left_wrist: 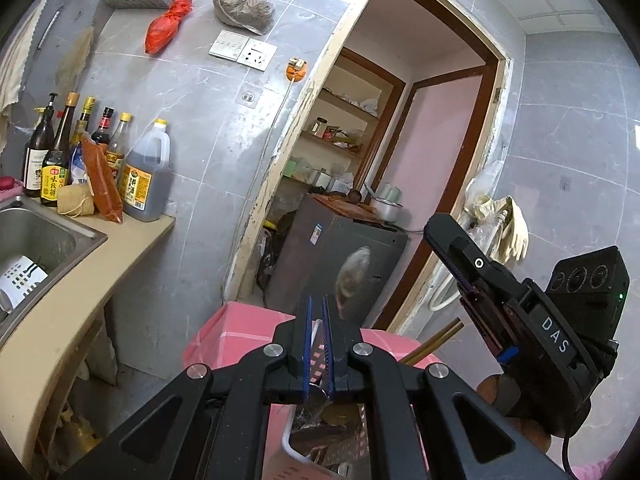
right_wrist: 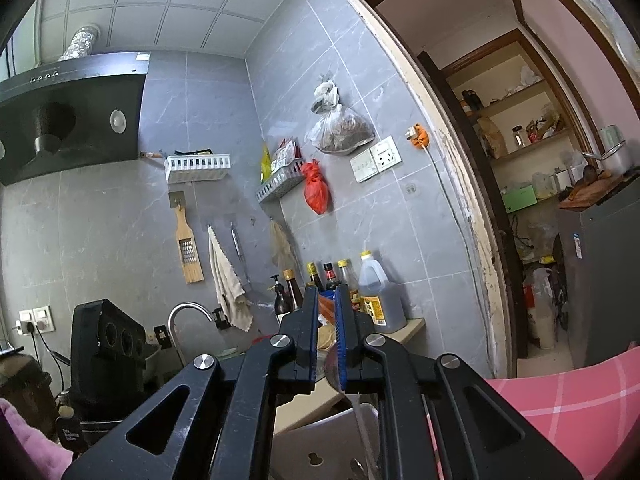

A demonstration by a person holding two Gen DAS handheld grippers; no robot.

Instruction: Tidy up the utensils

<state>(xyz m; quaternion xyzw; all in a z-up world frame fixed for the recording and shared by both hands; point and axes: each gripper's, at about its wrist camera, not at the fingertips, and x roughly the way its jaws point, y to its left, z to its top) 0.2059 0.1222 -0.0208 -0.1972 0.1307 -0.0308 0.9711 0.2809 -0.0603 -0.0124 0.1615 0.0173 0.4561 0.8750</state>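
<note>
Place: a small home kitchen, in daily use.
Walls: grey marble-look tiles [right_wrist: 120,216], white panel ceiling [right_wrist: 168,4].
Cooking: a black range hood [right_wrist: 72,116] with a silver duct [right_wrist: 80,42] on the wall.
Washing: a steel sink [left_wrist: 36,240] in a beige counter [left_wrist: 80,280], with a curved tap [right_wrist: 188,312].
Seasonings: sauce and oil bottles [left_wrist: 60,152] and a big jug [left_wrist: 146,172] at the counter's end.
Hanging things: a wooden grater [right_wrist: 188,248], a cloth [right_wrist: 228,280], plastic baskets [right_wrist: 198,168], bags of dried food [right_wrist: 340,128].
Next room: a doorway [left_wrist: 320,160] opens to pantry shelves [right_wrist: 524,120] with jars and a pot [left_wrist: 386,206].
</note>
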